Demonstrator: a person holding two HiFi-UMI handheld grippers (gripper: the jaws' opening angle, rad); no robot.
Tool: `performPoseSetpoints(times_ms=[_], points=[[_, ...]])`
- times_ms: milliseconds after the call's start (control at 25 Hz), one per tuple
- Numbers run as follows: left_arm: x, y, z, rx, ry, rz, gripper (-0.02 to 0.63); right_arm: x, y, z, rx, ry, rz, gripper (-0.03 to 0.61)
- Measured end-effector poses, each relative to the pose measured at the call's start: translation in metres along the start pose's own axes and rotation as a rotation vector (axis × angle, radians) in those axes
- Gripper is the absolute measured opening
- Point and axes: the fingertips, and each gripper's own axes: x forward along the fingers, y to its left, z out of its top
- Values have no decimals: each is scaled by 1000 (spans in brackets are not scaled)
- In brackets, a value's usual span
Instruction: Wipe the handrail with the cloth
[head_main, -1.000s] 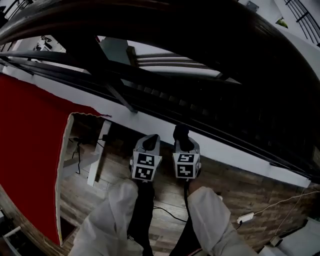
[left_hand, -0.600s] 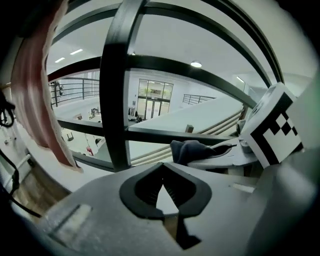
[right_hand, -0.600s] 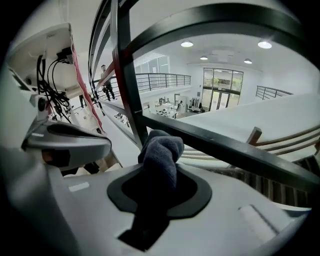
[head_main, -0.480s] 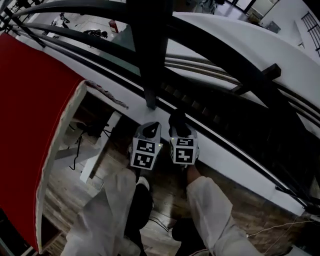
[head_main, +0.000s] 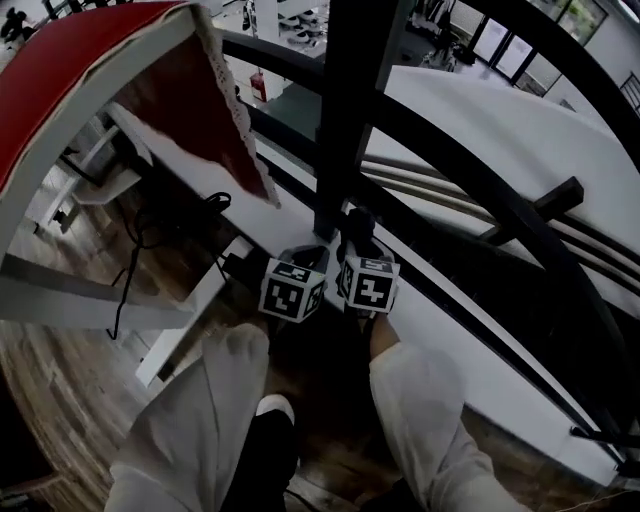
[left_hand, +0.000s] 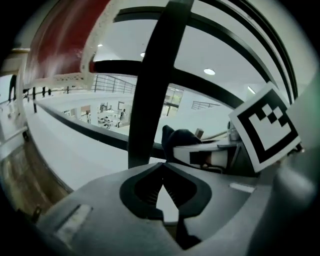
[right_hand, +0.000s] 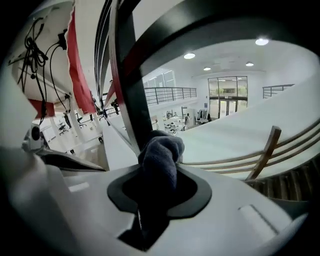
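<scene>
The right gripper (right_hand: 159, 176) is clamped on a bunched dark cloth (right_hand: 161, 147), which pokes out just in front of the railing's upright post (right_hand: 127, 90), near it though contact is unclear. The broad dark curve I take for the handrail (right_hand: 235, 17) arches above and ahead of the cloth, its length sweeping off to the right, so the wipe likely calls for a lift upward first. The left gripper (left_hand: 161, 169) sits just beside the right one, jaws together and empty, no nearer the rail.
</scene>
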Motion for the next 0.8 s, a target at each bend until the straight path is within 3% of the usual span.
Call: performPoseSetpoints(times_ms=[120,440,600,800], points=[[8,-1,0,99,-20,-8,3,7,6,5,-23,-55,17,94],[-1,-2,-1,72,-42,26,2,20,11,20,-111,-83,28,95],[-10,-16,-4,115,-33,16,2,9,2,15,-126,-62,-10,95],[-2,-38,-18,129,-3,4,2,-9,-19,0,-155,-67,6,95]])
